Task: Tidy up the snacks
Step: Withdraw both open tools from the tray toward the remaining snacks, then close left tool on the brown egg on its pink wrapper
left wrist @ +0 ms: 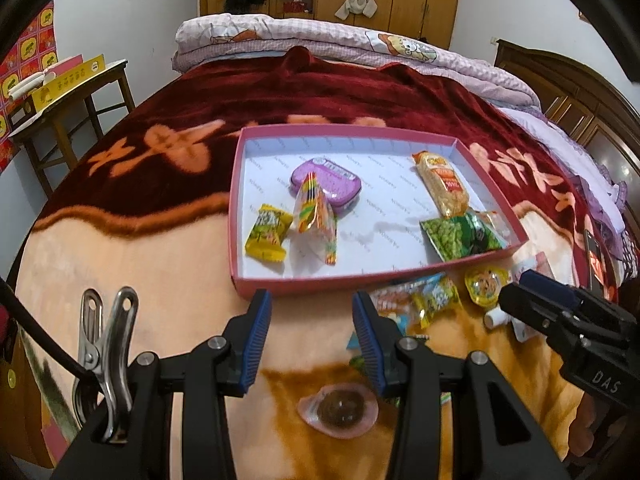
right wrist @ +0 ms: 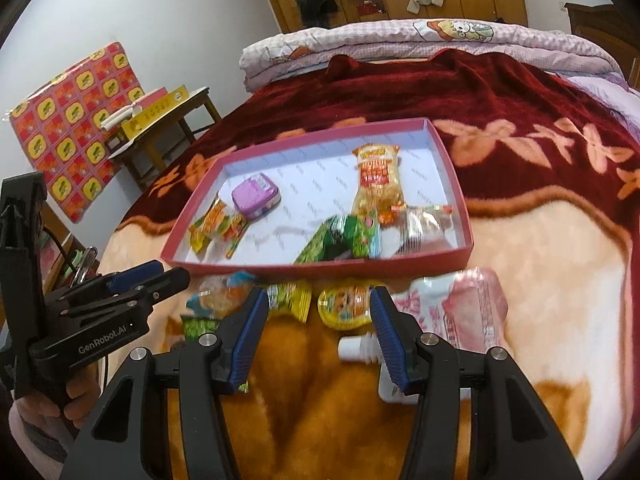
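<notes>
A pink tray (left wrist: 400, 276) (right wrist: 320, 268) lies on the blanket. It holds a purple tin (left wrist: 332, 184), a yellow packet (left wrist: 268, 236), a striped orange packet (left wrist: 316, 216), a long orange snack bag (left wrist: 444, 184) and a green packet (left wrist: 460, 236). Loose in front of the tray lie a yellow-green packet (right wrist: 290, 300), a yellow jelly cup (right wrist: 346, 306) and a pink-and-white spouted pouch (right wrist: 460, 312). My left gripper (left wrist: 312, 304) is open and empty before the tray's near wall. My right gripper (right wrist: 320, 298) is open over the loose snacks. The jelly cup lies just beyond its tips, and nothing is gripped.
A folded quilt (left wrist: 320, 36) lies at the far end of the bed. A small wooden table (left wrist: 68, 92) with a yellow box stands off the left side. A metal clip (left wrist: 104, 340) hangs on the left gripper's body. Bare blanket stretches left of the tray.
</notes>
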Tool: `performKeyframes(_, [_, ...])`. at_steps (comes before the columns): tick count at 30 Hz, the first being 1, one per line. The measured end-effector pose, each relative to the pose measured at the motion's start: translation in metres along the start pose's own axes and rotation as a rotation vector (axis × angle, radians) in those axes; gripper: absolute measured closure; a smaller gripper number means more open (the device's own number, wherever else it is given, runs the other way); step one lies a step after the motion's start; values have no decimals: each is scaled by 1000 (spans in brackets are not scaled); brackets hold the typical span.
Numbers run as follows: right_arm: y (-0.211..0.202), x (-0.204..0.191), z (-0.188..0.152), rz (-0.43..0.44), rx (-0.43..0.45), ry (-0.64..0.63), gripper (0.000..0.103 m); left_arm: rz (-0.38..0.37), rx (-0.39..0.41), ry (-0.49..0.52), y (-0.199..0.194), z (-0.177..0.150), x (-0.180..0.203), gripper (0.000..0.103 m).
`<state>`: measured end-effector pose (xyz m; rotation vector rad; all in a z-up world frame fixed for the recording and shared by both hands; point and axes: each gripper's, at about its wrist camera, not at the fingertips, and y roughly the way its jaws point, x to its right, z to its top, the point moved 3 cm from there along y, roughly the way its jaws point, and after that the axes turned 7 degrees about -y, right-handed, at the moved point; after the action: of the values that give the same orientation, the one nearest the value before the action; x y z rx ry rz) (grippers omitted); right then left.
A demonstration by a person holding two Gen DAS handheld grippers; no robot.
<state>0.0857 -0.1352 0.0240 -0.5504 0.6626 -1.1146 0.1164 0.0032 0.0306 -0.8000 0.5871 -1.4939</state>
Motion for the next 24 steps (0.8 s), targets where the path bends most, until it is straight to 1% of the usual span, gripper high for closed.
performKeyframes(11, [3, -4, -22, 6, -56, -8, 49, -62, -63, -29, -4, -22, -6, 59])
performKeyframes(19, [5, -6, -30, 14, -76, -10, 49, -108, -88, -47, -12, -32, -8, 59])
performKeyframes(24, [9, -6, -35, 11, -95, -8, 49, -120, -91, -33, -17, -40, -6, 59])
